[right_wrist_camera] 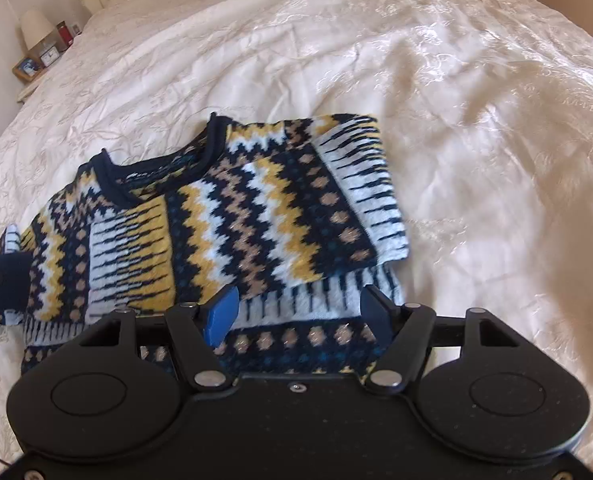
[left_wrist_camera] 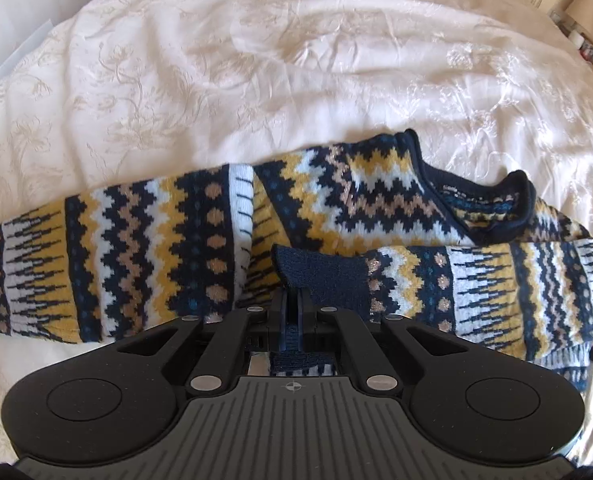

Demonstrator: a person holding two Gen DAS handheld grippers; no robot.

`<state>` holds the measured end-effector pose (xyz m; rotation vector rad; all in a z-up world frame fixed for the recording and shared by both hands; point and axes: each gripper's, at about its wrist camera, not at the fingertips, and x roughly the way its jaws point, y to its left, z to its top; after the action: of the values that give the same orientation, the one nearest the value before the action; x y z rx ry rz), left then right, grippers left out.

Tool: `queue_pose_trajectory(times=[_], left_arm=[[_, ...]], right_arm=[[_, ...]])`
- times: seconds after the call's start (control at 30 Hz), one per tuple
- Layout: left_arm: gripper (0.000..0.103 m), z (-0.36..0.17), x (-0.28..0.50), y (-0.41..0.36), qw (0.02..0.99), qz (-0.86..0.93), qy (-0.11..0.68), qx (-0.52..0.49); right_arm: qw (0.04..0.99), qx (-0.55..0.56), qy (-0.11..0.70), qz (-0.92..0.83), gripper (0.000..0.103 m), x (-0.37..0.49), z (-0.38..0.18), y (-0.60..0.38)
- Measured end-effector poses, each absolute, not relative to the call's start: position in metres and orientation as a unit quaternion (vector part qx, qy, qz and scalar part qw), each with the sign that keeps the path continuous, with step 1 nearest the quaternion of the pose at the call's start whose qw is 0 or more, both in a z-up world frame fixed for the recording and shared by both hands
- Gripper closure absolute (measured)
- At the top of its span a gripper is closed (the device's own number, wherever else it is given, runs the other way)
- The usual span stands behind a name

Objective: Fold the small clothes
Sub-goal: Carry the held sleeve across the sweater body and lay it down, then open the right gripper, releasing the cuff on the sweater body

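1. Left wrist view: left gripper (left_wrist_camera: pixel 292 300) is clenching the navy cuff (left_wrist_camera: pixel 320 276) of a sleeve, jaws closed tight w/ knit bunched between them
2. Same view: patterned sweater (left_wrist_camera: pixel 360 196) is lying flat on the cream bedspread (left_wrist_camera: pixel 216 80), neckline (left_wrist_camera: pixel 492 208) facing away from the camera; the held sleeve is lying across the body from the right of frame, cuff ending approx at the garment's middle
3. Same view: other sleeve (left_wrist_camera: pixel 96 260) is stretching out to the left of frame, not yet folded in
4. Right wrist view: right gripper (right_wrist_camera: pixel 300 312) is hanging w/ jaws spread wide, gripping nothing, just above the sweater's lower part; blue pad (right_wrist_camera: pixel 220 316) showing on one finger
5. Same view: one sleeve (right_wrist_camera: pixel 360 184) is lying doubled over the chest; navy cuff w/ a gripper tip on it is showing at far left edge
6. Progress, as judged: early-to-mid. Sleeve fold in hand, prob. one sleeve laid in; remaining are releasing the cuff, bringing in the outstretched sleeve, folding body hem-to-neck
7. Risk: loose knit is likely dragging w/ the cuff on release
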<state>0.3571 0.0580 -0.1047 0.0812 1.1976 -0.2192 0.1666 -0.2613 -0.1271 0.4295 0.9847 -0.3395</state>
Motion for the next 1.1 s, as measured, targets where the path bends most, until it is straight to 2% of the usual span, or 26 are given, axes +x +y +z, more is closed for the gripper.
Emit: queue_pose_trajectory(times=[0.3, 0.47, 0.5, 0.57, 0.6, 0.63, 0.67, 0.73, 0.77, 0.9, 1.1], left_arm=[[0.096, -0.156, 0.355, 0.051, 0.788, -0.089, 0.603, 0.084], [0.093, -0.155, 0.355, 0.049, 0.788, -0.075, 0.606, 0.083], [0.090, -0.152, 0.354, 0.049, 0.791, -0.072, 0.603, 0.076], [0.051, -0.144, 0.348, 0.047, 0.799, -0.066, 0.594, 0.065], [0.045, -0.140, 0.344, 0.045, 0.804, -0.061, 0.588, 0.065], [0.042, -0.135, 0.338, 0.043, 0.809, -0.056, 0.581, 0.067], [0.042, -0.131, 0.332, 0.040, 0.813, -0.052, 0.575, 0.070], [0.042, -0.124, 0.321, 0.034, 0.817, -0.046, 0.570, 0.074], [0.042, -0.121, 0.315, 0.032, 0.818, -0.044, 0.569, 0.072], [0.042, -0.111, 0.296, 0.021, 0.819, -0.041, 0.570, 0.054], [0.042, -0.112, 0.270, -0.003, 0.810, -0.045, 0.582, 0.053]], right_arm=[[0.823, 0.204, 0.483, -0.218, 0.032, 0.204, -0.145, -0.325], [0.818, 0.191, 0.505, -0.200, 0.032, 0.226, -0.162, -0.332], [0.818, 0.186, 0.509, -0.193, 0.032, 0.228, -0.165, -0.331], [0.818, 0.178, 0.517, -0.179, 0.032, 0.231, -0.170, -0.329], [0.818, 0.174, 0.521, -0.173, 0.032, 0.232, -0.173, -0.328], [0.818, 0.171, 0.523, -0.169, 0.033, 0.233, -0.174, -0.327], [0.817, 0.171, 0.526, -0.162, 0.035, 0.234, -0.175, -0.327], [0.820, 0.176, 0.526, -0.142, 0.059, 0.234, -0.174, -0.327], [0.820, 0.171, 0.529, -0.135, 0.061, 0.235, -0.173, -0.326], [0.823, 0.134, 0.535, -0.141, 0.084, 0.234, -0.166, -0.325], [0.805, 0.177, 0.551, -0.134, 0.086, 0.225, -0.178, -0.355]])
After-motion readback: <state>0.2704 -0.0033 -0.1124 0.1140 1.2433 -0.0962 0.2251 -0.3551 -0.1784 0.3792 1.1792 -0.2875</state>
